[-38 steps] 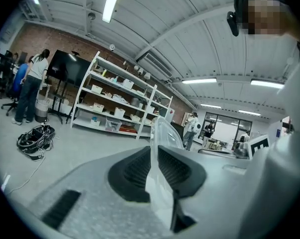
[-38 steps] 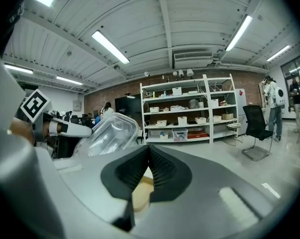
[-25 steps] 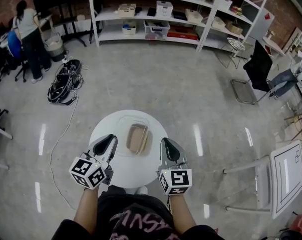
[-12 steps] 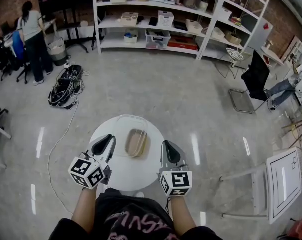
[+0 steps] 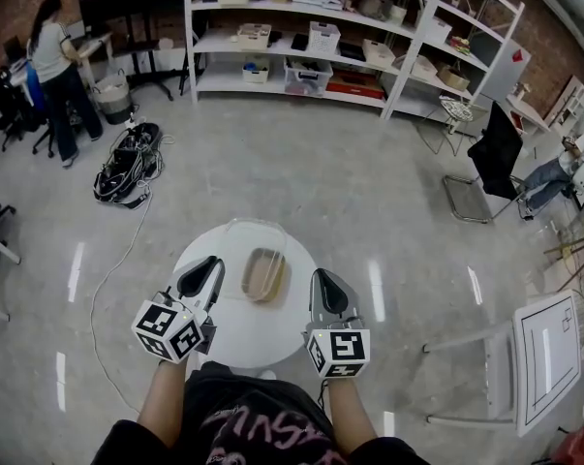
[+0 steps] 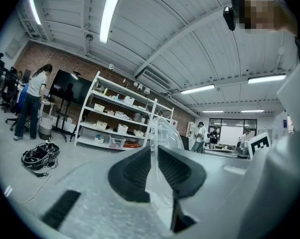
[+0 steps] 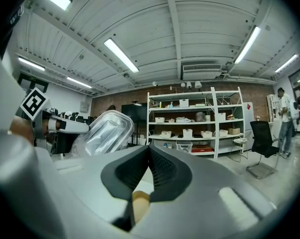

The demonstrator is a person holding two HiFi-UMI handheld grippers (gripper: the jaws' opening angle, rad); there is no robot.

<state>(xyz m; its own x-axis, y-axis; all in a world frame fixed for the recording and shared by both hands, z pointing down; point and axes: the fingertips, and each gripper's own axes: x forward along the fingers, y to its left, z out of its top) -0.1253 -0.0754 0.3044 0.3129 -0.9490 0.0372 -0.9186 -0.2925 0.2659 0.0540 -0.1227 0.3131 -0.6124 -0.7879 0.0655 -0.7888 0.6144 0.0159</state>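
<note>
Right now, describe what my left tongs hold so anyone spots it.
Before the white metal shelving, over the small round white table, the clear plastic rectangular container is pinched in the left tongs. It alone is see-through; a tan rectangle shows through it.

tan item [image 7: 140,205] mostly behind right claw [image 7: 149,148] | shelf boxes [image 5: 321,37] contents too small

Left hand-held gripper [image 5: 206,267] and right hand-held gripper [image 5: 324,281] have jaws closed

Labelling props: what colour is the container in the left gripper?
The container is clear plastic; best seen in the right gripper view.
</note>
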